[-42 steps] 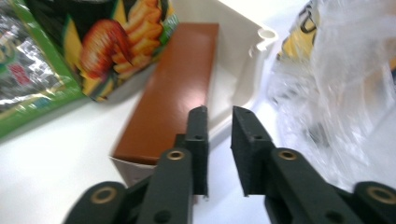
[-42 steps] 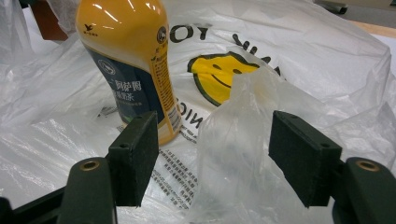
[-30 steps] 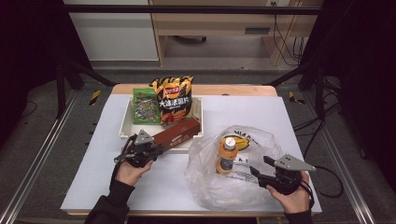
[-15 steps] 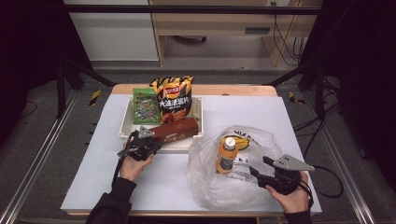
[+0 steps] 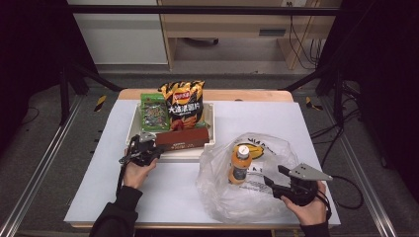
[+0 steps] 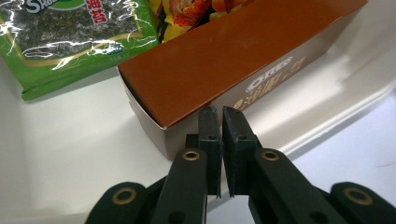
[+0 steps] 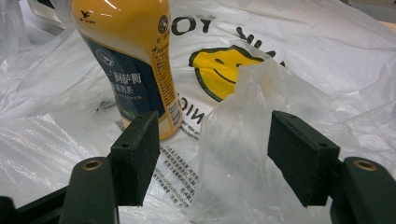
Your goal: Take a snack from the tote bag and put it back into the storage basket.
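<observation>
Brown box (image 6: 224,56) by shut left gripper (image 6: 220,116), right gripper (image 7: 212,154) open w/ bag (image 7: 243,116) fold between

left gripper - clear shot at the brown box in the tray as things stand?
Probably yes. The left gripper sits right at the near end of the brown box, nothing between them. But its jaws are shut with nothing in them, so they would have to open before gripping. The tray rim is low there.

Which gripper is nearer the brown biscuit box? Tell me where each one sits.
Left. The left gripper, jaws shut, is right at the near end of the brown biscuit box in the white tray. The right gripper is far off, at the plastic bag, jaws open.
</observation>
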`<action>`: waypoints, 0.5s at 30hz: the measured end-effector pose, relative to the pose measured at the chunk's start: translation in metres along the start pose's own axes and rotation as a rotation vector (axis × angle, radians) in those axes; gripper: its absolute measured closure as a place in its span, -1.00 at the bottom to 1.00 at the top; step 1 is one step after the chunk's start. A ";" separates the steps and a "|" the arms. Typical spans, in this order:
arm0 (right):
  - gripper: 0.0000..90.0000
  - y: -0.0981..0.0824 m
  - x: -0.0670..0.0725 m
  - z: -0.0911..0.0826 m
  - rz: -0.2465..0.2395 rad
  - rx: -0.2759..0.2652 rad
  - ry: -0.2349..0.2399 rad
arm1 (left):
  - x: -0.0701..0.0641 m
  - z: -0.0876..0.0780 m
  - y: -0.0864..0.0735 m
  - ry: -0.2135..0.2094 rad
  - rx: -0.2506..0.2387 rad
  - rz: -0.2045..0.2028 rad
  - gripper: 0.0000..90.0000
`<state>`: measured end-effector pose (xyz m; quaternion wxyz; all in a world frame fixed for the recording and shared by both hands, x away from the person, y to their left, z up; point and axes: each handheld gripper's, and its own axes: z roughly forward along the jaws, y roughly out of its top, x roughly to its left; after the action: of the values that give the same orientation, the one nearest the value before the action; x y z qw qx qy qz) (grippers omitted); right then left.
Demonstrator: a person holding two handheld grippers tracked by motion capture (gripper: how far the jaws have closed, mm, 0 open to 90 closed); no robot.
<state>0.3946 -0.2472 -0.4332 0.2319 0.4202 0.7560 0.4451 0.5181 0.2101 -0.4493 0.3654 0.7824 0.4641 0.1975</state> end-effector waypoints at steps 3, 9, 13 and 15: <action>-0.23 0.000 0.000 0.000 -0.003 -0.001 0.001 | 0.001 0.003 0.000 0.006 0.002 0.002 0.91; -0.23 0.000 0.000 0.000 -0.002 -0.001 0.003 | 0.002 0.004 0.000 0.009 -0.015 0.003 0.90; -0.23 0.001 0.002 0.001 0.000 -0.004 0.006 | 0.002 0.006 0.000 0.005 -0.023 0.009 0.89; -0.23 0.001 0.002 0.001 -0.001 -0.004 0.006 | 0.002 0.006 0.001 0.006 -0.029 0.013 0.88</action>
<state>0.3946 -0.2450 -0.4324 0.2304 0.4182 0.7561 0.4476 0.5231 0.2093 -0.4529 0.3738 0.7795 0.4571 0.2091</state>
